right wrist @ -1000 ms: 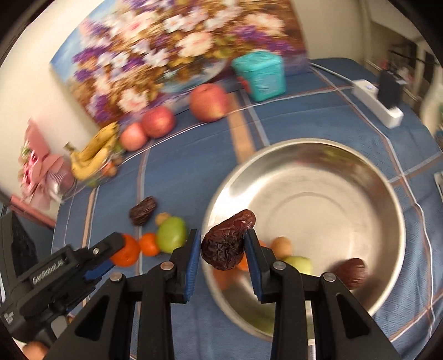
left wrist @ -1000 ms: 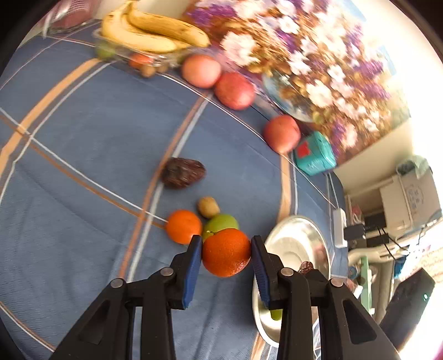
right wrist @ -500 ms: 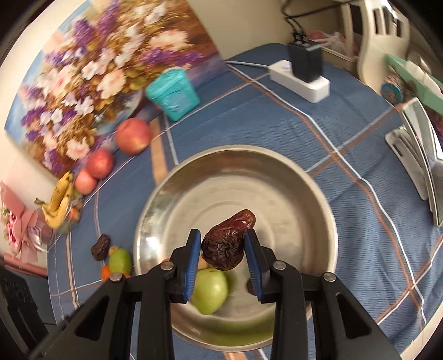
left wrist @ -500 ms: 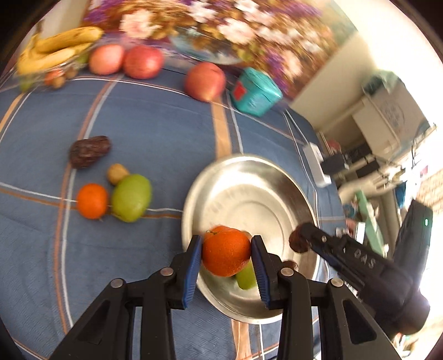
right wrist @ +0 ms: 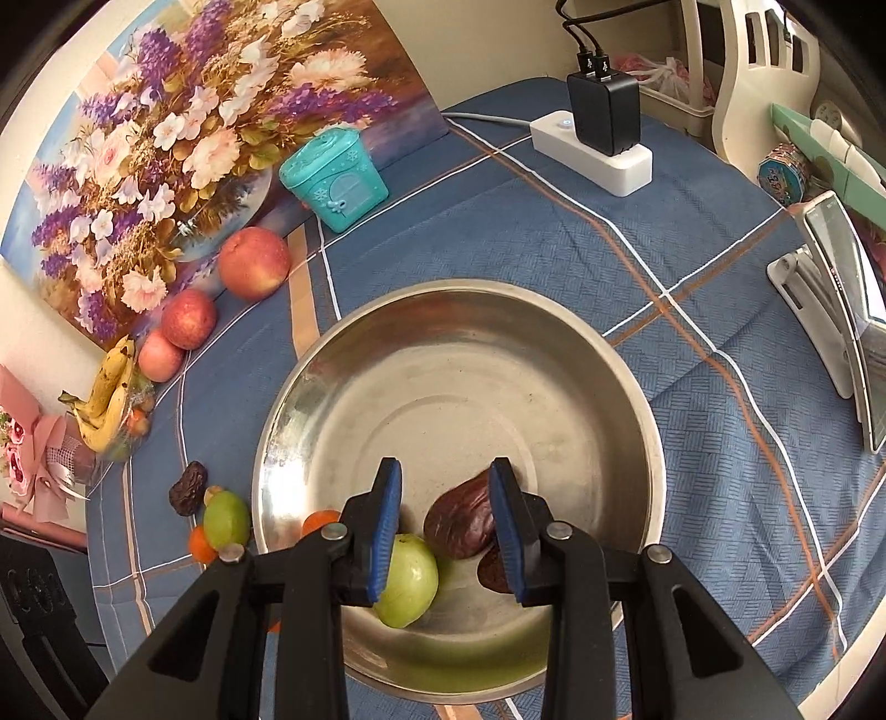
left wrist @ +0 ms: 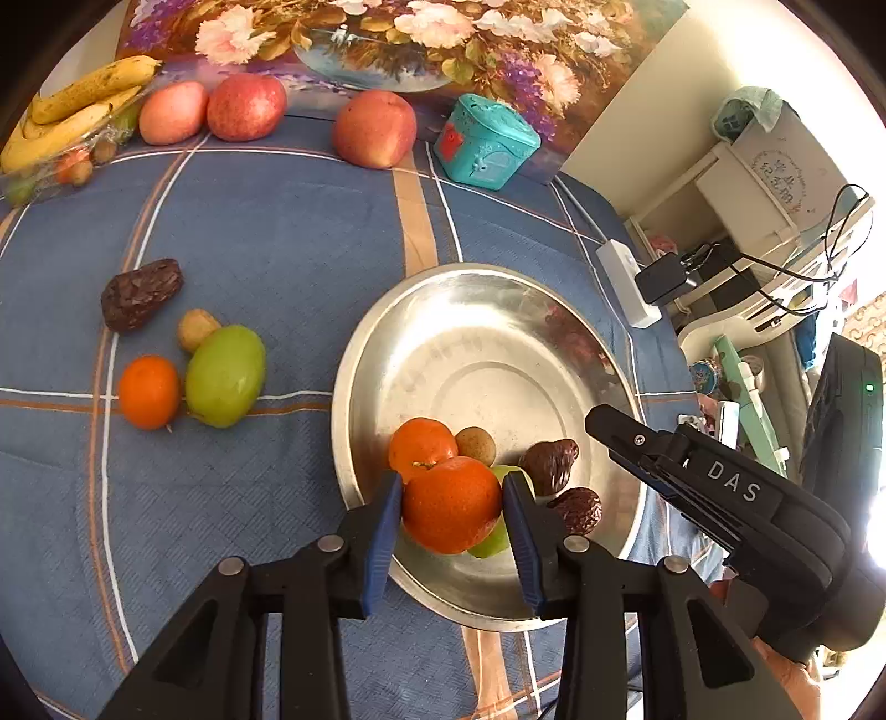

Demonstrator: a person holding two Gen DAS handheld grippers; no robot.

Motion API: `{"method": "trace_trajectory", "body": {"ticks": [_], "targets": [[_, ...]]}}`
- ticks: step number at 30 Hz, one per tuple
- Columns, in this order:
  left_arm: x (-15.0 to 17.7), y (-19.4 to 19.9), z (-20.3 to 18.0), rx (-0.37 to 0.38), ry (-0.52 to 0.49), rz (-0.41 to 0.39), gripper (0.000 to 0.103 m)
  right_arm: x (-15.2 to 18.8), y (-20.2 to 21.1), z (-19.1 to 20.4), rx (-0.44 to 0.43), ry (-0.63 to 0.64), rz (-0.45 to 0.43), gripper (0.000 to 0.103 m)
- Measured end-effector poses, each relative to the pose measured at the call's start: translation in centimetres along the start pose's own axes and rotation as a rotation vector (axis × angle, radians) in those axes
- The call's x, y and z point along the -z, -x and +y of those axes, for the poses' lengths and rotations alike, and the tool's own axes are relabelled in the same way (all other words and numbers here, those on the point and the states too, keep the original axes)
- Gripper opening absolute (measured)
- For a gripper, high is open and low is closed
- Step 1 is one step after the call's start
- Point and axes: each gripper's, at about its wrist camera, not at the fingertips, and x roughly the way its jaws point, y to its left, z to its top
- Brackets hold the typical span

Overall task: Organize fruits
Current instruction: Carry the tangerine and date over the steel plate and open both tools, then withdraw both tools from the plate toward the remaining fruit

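Tabletop under blue plaid cloth (left wrist: 266, 232); flower painting (left wrist: 421, 50) leans on the wall at the back, w/ three apples (left wrist: 374, 130), bananas (left wrist: 72, 111) and a teal box (left wrist: 484, 141) along its foot; power strip (right wrist: 592, 149) near far edge. Steel bowl (left wrist: 354, 354) sits mid-cloth. L gripper (left wrist: 451, 482) hangs over the bowl's near rim, pinching the held orange (left wrist: 451, 509): both blue pads touch its sides, jaws just been easing apart a little, fruit not let go. Below/behind it in the bowl: bowl orange (left wrist: 418, 446), small brown fruit (left wrist: 476, 446), green fruit (right wrist: 410, 581), mostly hidden from L cam. R gripper (right wrist: 444, 465) also over the bowl, jaws spread, gripping nothing. Big date (right wrist: 459, 520) shows between the fingers, against the R-hand pad in the R view, clear gap to the other pad; from L cam it looks to lie in the bowl just below the fingertip, contact w/ pad can't confirm. Second date (right wrist: 493, 570) beside it on bowl floor. Outside the bowl, off to its left on the cloth, a cluster: loose date (left wrist: 141, 293), tan fruit (left wrist: 196, 329), loose green fruit (left wrist: 224, 374) touching loose orange (left wrist: 148, 392).
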Motion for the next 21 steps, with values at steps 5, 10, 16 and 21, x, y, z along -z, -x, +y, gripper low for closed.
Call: {"method": "trace_trajectory", "body": {"ticks": [5,10,16,21], "targets": [[-0.1,0.1,-0.1,0.010,-0.001,-0.007,0.044,0.0,0.0,0.0,0.002,0.000,0.001,0.034],[-0.1,0.3,0.4,0.000,0.021,-0.007,0.044,0.1,0.0,0.2,0.001,0.003,0.003,0.034],[-0.4,0.5,1.8,-0.078,0.058,-0.022,0.044,0.1,0.0,0.3,0.004,0.013,0.008,0.034],[-0.7,0.9,3.6,-0.152,0.109,-0.033,0.048,0.2,-0.2,0.9,0.016,0.037,0.016,0.034]]}}
